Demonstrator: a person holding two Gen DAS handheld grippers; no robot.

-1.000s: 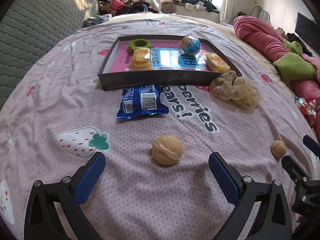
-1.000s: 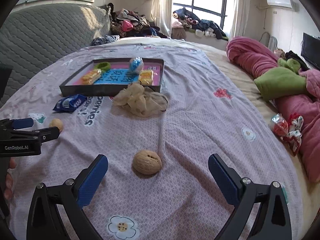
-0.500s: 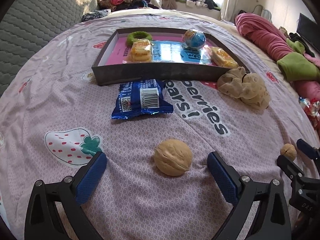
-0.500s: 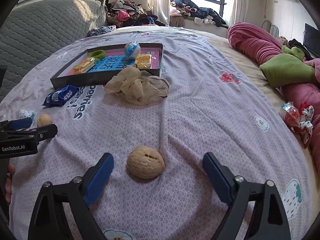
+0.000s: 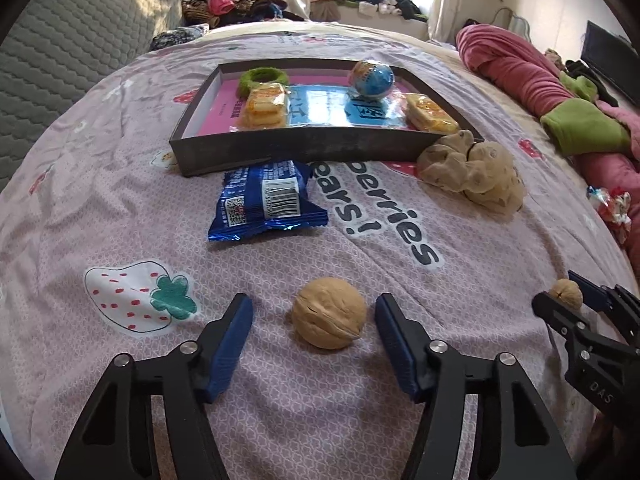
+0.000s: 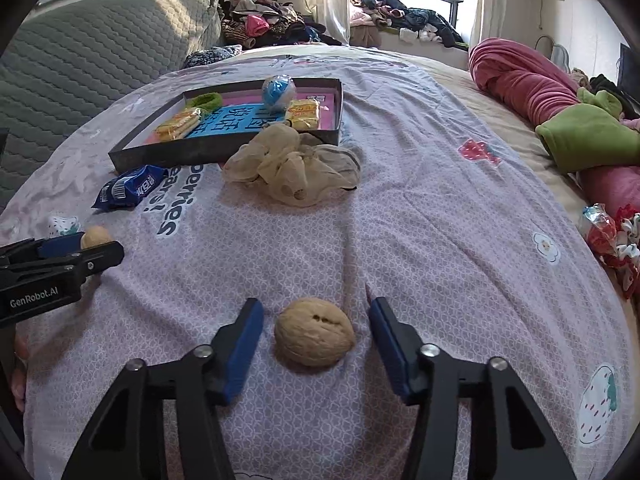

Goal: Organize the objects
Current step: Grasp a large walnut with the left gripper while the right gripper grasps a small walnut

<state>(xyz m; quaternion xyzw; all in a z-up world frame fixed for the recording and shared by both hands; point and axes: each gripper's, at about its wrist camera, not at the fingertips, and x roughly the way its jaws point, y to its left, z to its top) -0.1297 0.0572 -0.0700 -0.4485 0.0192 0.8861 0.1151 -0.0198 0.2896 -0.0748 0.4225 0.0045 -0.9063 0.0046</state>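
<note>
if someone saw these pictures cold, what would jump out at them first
Two walnuts on the pink printed bedsheet, each framed by blue-padded jaws that have just been closing without touching yet: one walnut inside the left gripper, the other walnut inside the right gripper. Farther up the bed, a dark tray holds bright snacks and a blue ball, with a shiny blue wrapper lying just in front of it.
</note>
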